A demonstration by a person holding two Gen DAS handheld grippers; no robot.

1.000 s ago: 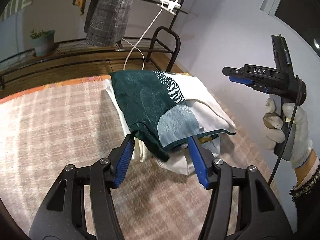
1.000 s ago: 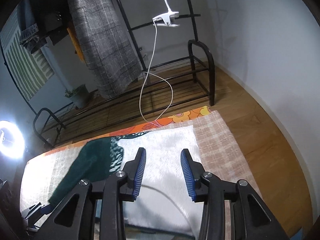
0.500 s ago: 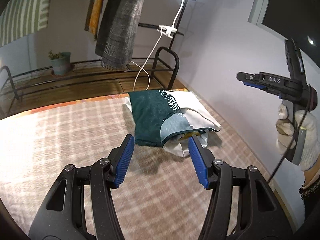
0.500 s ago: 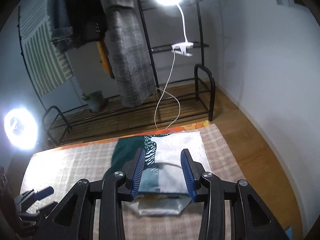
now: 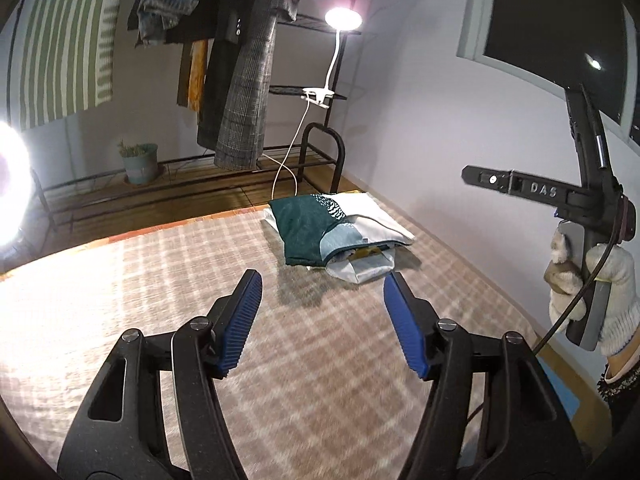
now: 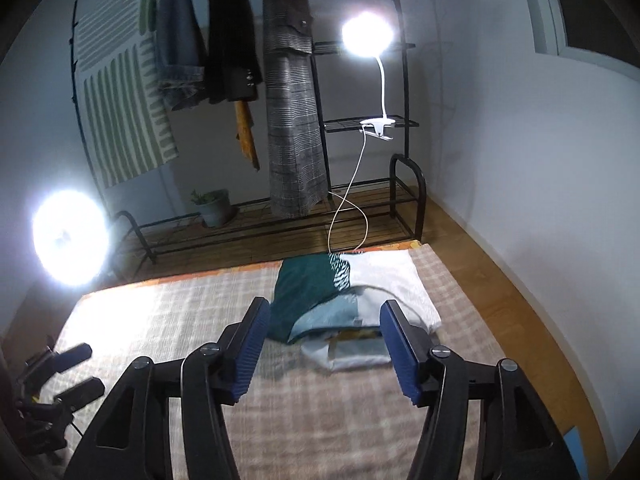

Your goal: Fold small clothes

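A folded garment in dark green, teal and white (image 5: 320, 228) lies on top of a small stack of folded clothes (image 5: 364, 270) at the far right of the plaid mat (image 5: 160, 280). It also shows in the right wrist view (image 6: 320, 300). My left gripper (image 5: 322, 320) is open and empty, held above the mat short of the stack. My right gripper (image 6: 322, 344) is open and empty, raised above the stack's near edge. The right gripper also shows in the left wrist view (image 5: 492, 179), held in a gloved hand (image 5: 600, 280) at the right.
A black clothes rack (image 6: 360, 120) with hanging garments (image 6: 292, 120) stands beyond the mat, with a clip lamp (image 6: 368, 36) and its white cable (image 6: 348, 208). A ring light (image 6: 68, 236) glares at the left. A potted plant (image 6: 214, 208) sits on the low shelf. A white wall (image 6: 520, 160) runs along the right.
Both grippers have pulled back and up from the stack, which now looks smaller and farther. The right gripper's jaws have opened wider. The folded clothes stay in place.
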